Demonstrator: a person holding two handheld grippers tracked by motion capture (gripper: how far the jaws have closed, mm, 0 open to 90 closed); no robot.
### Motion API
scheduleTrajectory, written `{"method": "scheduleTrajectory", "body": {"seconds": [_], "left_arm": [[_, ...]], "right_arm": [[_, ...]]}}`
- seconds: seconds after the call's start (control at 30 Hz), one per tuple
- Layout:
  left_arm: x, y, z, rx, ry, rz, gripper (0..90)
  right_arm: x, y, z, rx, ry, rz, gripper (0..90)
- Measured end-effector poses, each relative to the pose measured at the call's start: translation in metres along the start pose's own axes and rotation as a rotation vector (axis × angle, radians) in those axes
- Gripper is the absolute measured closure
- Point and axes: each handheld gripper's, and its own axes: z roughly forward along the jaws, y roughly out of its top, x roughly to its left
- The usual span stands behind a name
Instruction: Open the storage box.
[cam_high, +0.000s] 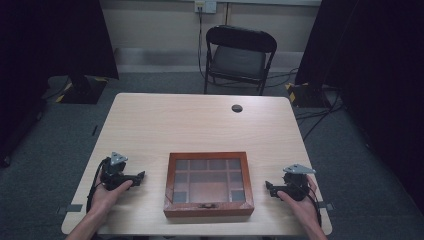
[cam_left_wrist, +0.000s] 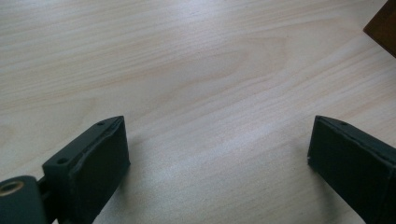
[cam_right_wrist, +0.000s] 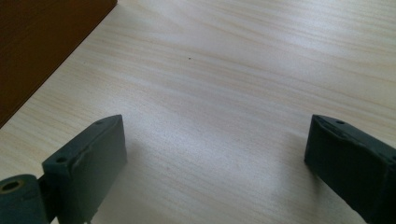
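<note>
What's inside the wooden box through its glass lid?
Through the lid of the wooden box, the high view shows a grid of small compartments along the top and sides, around a larger middle one. All look empty, but glare and dimness may hide small contents. The lid is shut.

Reddish-brown wooden box (cam_high: 208, 210) with grey-paned lid, pale wood-grain table (cam_high: 190, 125), black grippers, black chair (cam_high: 240, 55).

The table (cam_high: 200, 125) is pale wood with a smooth, matt top. The box (cam_high: 208, 210) is dark, shiny wood with a glass lid. The chair (cam_high: 239, 60) looks black and padded.
</note>
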Motion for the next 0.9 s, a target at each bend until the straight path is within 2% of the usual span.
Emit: {"method": "scheduleTrajectory", "body": {"seconds": [0.2,0.3,0.33,0.4,0.47,0.57,0.63,0.73,0.9], "left_arm": [[0.001,0.0,0.001,0.0,-0.01,0.003,4.2],[0.001,0.001,0.001,0.002,-0.016,0.009,3.5],[0.001,0.001,0.001,0.002,-0.016,0.009,3.5],[0.001,0.001,0.001,0.002,-0.016,0.009,3.5],[0.002,0.001,0.002,0.001,-0.018,0.01,3.4],[0.002,0.001,0.002,0.001,-0.018,0.011,3.4],[0.002,0.001,0.002,0.003,-0.02,0.014,3.4],[0.002,0.001,0.002,0.002,-0.018,0.015,3.4],[0.002,0.001,0.002,0.002,-0.02,0.014,3.4]], "right_arm": [[-0.001,0.001,0.0,0.009,0.006,-0.006,5.3],[0.0,0.003,-0.003,0.017,0.018,0.001,15.2],[0.0,0.005,-0.004,0.025,0.037,0.01,15.4],[0.0,0.005,-0.004,0.027,0.045,0.012,16.6],[0.002,0.008,-0.008,0.036,0.084,0.017,23.7],[0.005,0.01,-0.011,0.028,0.11,0.023,27.4],[0.008,0.013,-0.015,0.017,0.128,0.022,29.2],[0.012,0.018,-0.021,-0.011,0.183,0.018,36.9],[0.016,0.025,-0.03,-0.036,0.225,0.001,39.7]]}}
